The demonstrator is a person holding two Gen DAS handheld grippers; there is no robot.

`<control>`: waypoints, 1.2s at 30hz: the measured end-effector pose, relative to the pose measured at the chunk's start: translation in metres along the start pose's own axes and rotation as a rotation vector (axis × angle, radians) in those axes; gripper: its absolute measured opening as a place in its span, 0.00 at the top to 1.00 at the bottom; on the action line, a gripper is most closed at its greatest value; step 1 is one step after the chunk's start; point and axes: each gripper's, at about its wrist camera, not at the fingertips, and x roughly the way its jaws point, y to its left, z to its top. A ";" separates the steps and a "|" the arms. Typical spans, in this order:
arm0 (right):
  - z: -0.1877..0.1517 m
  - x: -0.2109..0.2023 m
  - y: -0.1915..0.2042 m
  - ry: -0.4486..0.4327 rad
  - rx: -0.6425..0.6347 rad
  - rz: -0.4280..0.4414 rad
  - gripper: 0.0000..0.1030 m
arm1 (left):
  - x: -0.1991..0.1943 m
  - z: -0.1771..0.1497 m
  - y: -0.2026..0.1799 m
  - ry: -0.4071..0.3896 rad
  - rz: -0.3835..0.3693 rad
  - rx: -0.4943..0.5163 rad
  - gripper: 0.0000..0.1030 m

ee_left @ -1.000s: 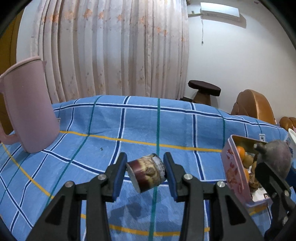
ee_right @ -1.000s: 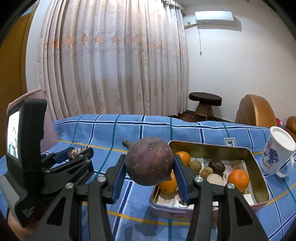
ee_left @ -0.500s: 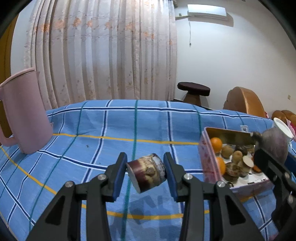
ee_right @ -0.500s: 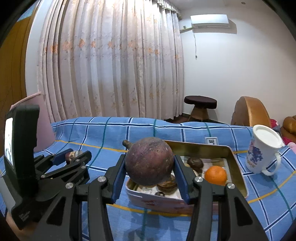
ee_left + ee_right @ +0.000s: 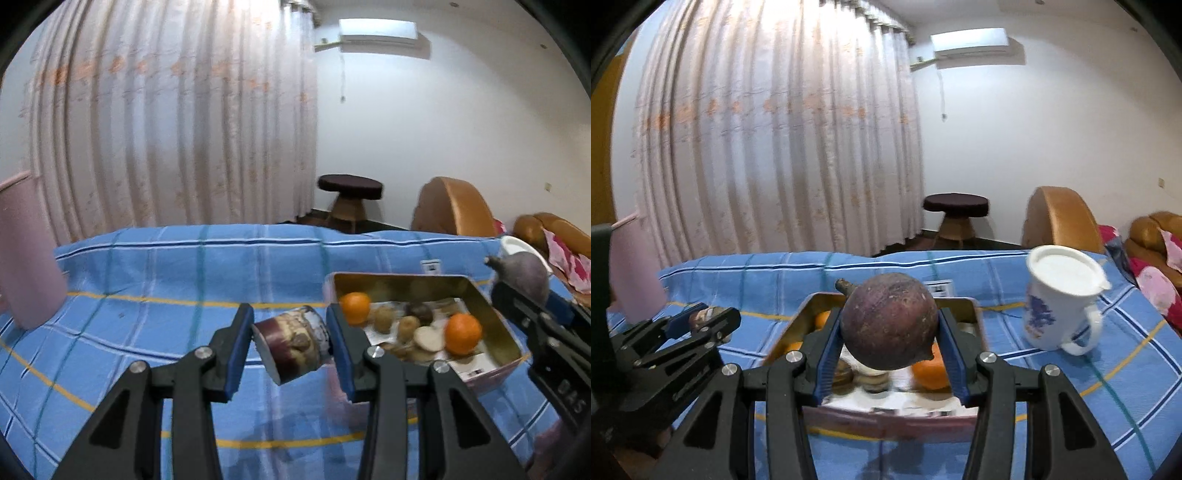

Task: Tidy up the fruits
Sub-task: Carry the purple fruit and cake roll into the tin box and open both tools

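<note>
Change: tin now closer to both claws.
Left claw: grips one halved fruit.
Right claw: grips one purple fruit.
Oranges: two, perhaps more.

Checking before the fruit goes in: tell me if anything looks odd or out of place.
One thing: the left hand-held gripper is shut on a small tilted can, not a fruit, beside the fruit tin. The right hand-held gripper holds a purple fruit over it. No spills.

A blue plaid tablecloth carries a pink pitcher, a fruit-filled tin, and a white printed mug.
</note>
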 end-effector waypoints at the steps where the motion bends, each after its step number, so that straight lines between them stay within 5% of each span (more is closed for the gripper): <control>1: 0.001 0.001 -0.004 0.002 0.005 -0.011 0.50 | 0.003 0.002 -0.008 0.001 -0.011 0.009 0.58; 11: 0.001 0.027 -0.036 0.070 0.074 -0.062 0.50 | 0.034 0.010 -0.055 0.040 -0.065 0.078 0.58; 24: -0.002 0.064 -0.020 0.168 0.015 -0.051 0.49 | 0.056 0.007 -0.058 0.097 -0.053 0.079 0.58; 36: -0.006 0.066 -0.027 0.207 0.082 0.060 0.49 | 0.061 0.006 -0.049 0.127 -0.072 0.036 0.54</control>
